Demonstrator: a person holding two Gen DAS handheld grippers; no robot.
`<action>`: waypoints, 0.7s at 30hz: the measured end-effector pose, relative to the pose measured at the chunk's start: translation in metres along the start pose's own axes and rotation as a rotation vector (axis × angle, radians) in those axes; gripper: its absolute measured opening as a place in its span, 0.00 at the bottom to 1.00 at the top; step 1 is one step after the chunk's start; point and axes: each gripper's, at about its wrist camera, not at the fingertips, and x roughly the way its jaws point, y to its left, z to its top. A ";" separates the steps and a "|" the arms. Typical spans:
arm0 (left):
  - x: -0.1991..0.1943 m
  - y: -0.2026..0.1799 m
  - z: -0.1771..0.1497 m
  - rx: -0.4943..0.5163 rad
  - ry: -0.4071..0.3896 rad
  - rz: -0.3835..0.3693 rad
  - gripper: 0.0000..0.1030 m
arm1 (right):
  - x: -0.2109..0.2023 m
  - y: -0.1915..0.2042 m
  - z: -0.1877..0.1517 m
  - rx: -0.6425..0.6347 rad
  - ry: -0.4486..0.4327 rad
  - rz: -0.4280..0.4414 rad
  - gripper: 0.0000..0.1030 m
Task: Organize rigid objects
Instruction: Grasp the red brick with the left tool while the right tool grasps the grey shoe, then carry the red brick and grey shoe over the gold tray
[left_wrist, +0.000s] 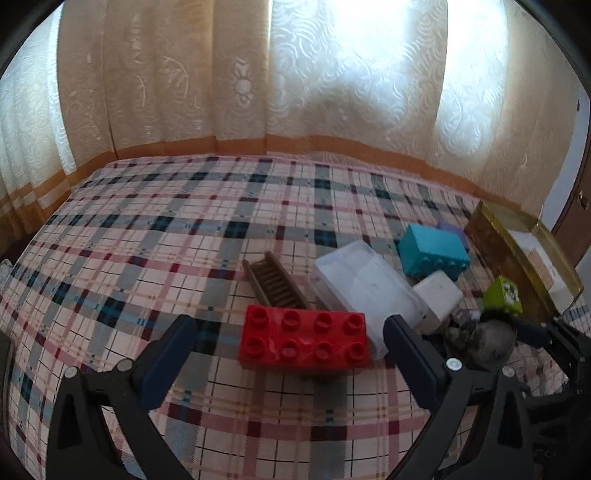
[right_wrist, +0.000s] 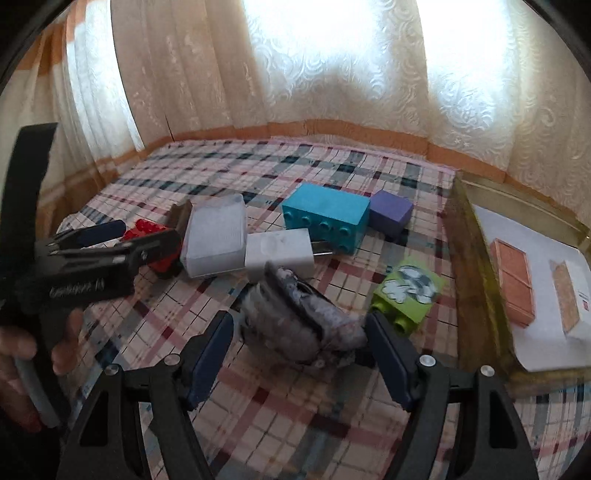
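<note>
Both tongs gape wide with nothing held, the left tongs (left_wrist: 288, 332) around the red brick (left_wrist: 303, 339) and the right tongs (right_wrist: 299, 332) around the grey stone (right_wrist: 299, 317), whose rounded, uneven sides could slip out if squeezed off-centre.

Plaid tablecloth (left_wrist: 147, 258) spreads out beneath and ahead of the fingers, pink, grey and dark blue checks. Straight ahead beyond it hangs a cream lace curtain (left_wrist: 332, 74), glowing with daylight, an orange band (left_wrist: 280, 142) running along its lower edge.
</note>
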 end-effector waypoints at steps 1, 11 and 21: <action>0.003 0.001 0.000 -0.009 0.013 0.008 0.99 | 0.006 0.000 0.001 0.003 0.019 0.003 0.74; 0.012 0.021 -0.003 -0.113 0.068 0.002 0.64 | 0.010 0.003 -0.002 -0.018 0.041 0.023 0.65; -0.018 0.021 0.001 -0.135 -0.106 -0.048 0.63 | -0.039 0.009 -0.009 -0.024 -0.216 0.079 0.65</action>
